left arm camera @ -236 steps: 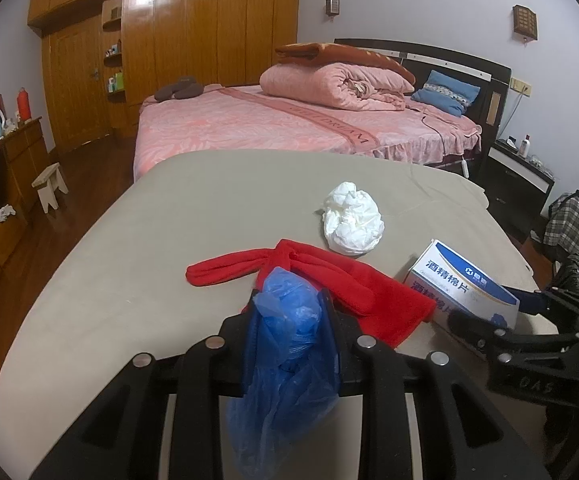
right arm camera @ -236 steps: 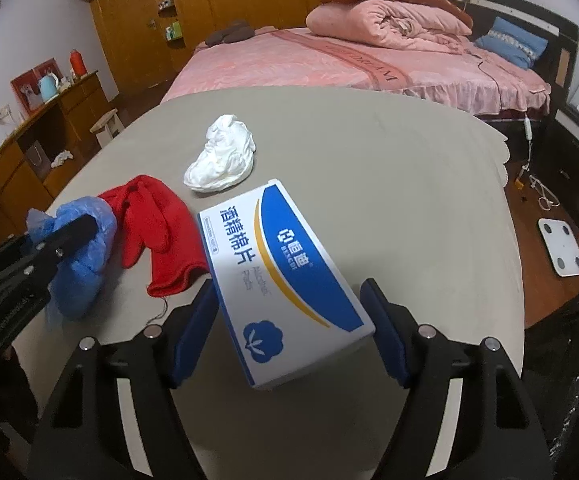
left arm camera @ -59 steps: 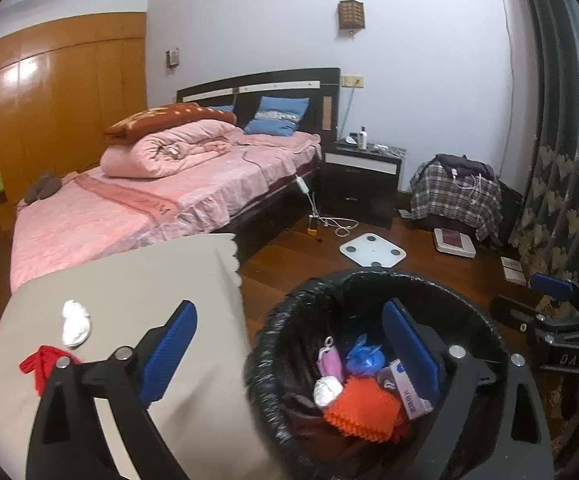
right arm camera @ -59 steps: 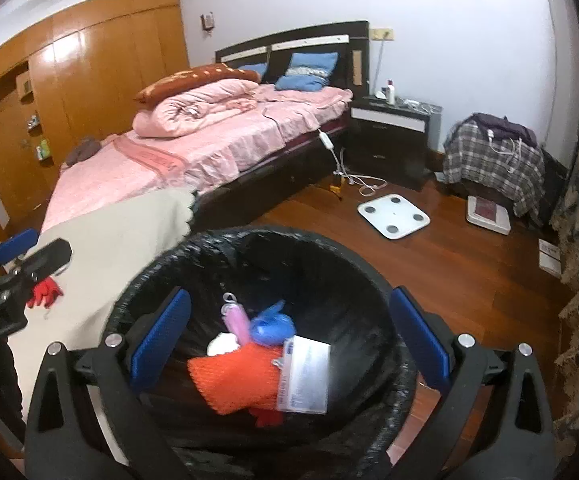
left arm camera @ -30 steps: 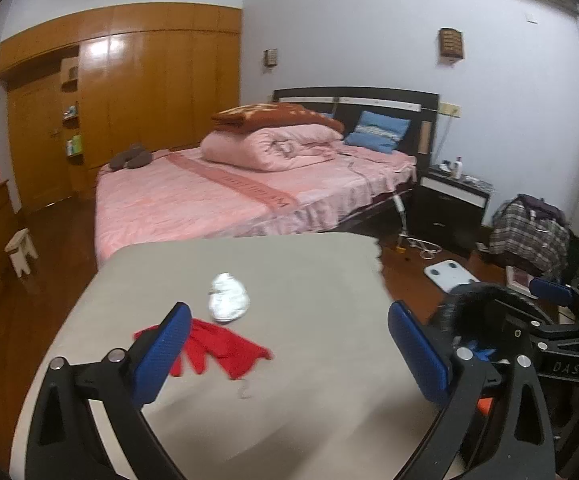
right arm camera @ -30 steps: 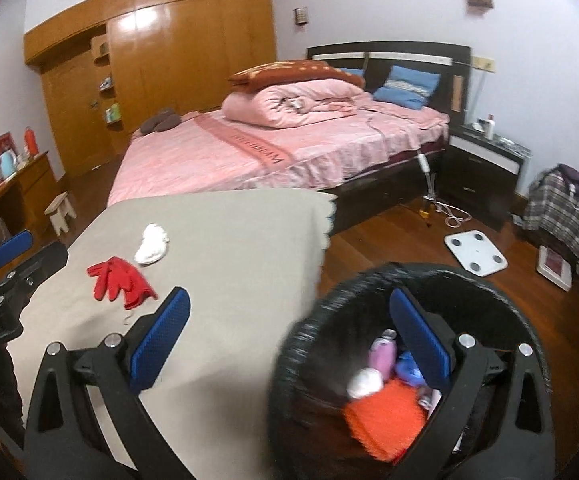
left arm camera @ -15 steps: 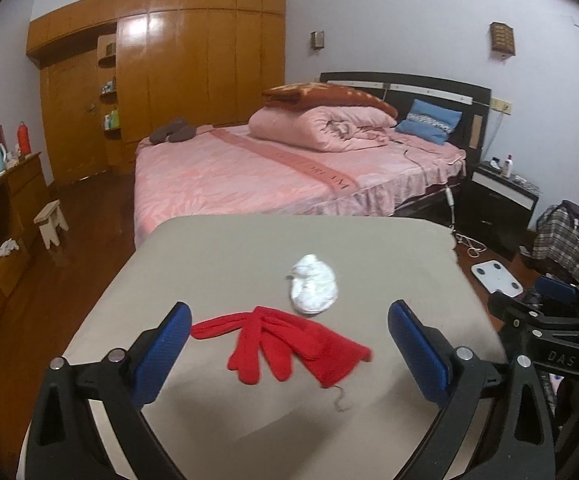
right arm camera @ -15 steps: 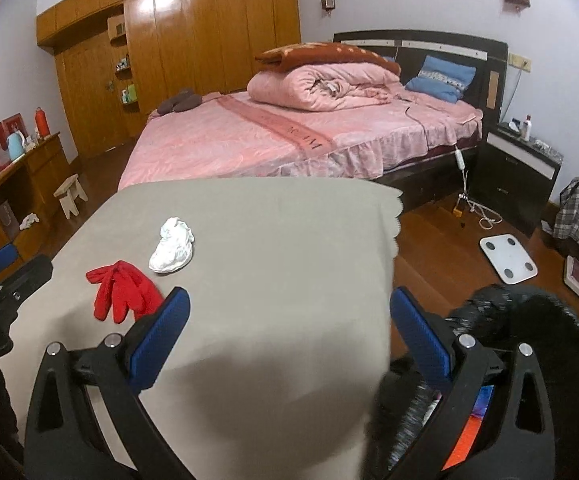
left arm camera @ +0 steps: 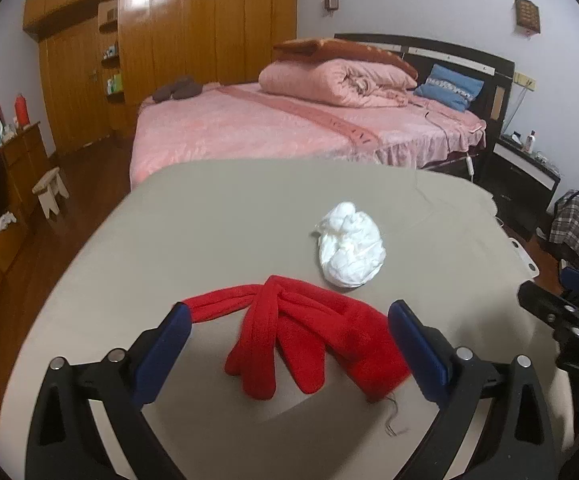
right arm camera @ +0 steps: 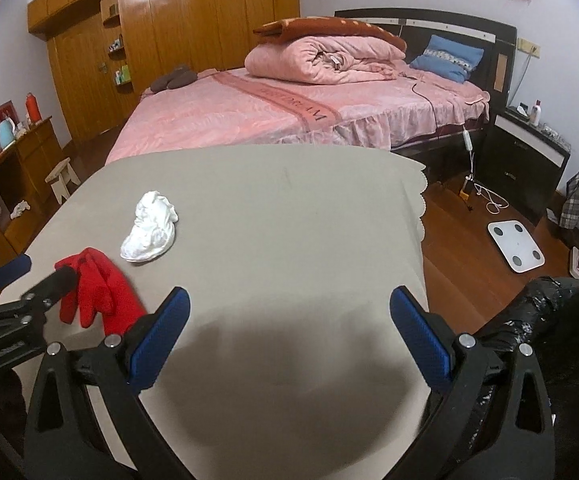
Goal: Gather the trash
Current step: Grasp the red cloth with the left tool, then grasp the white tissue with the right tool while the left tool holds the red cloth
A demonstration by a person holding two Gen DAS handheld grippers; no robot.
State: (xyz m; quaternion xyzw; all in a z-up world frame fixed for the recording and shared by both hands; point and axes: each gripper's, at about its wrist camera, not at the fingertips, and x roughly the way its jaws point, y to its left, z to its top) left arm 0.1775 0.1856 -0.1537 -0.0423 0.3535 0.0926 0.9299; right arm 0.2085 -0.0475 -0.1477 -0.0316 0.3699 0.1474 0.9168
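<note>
A red knitted cloth (left arm camera: 305, 336) lies on the beige table (left arm camera: 217, 216), and my left gripper (left arm camera: 289, 320) is open just above it, its blue pads on either side of the cloth. A crumpled white wad (left arm camera: 349, 250) sits a little beyond the cloth. In the right wrist view the red cloth (right arm camera: 97, 292) and the white wad (right arm camera: 149, 232) lie at the table's left side. My right gripper (right arm camera: 289, 308) is open and empty over bare tabletop (right arm camera: 289, 220). The black-lined trash bin (right arm camera: 561, 320) shows at the lower right, beside the table.
A pink bed (right arm camera: 289, 108) with a rolled quilt stands behind the table. A dark nightstand (right arm camera: 529, 152), a white scale (right arm camera: 515, 246) and cables lie on the wood floor to the right. A wooden cabinet (left arm camera: 1, 184) and small stool (left arm camera: 49, 190) stand at the left.
Both grippers have swung from the trash bin back over the table. My left gripper has come down close around the red cloth. The blue bag and the box are gone from the table.
</note>
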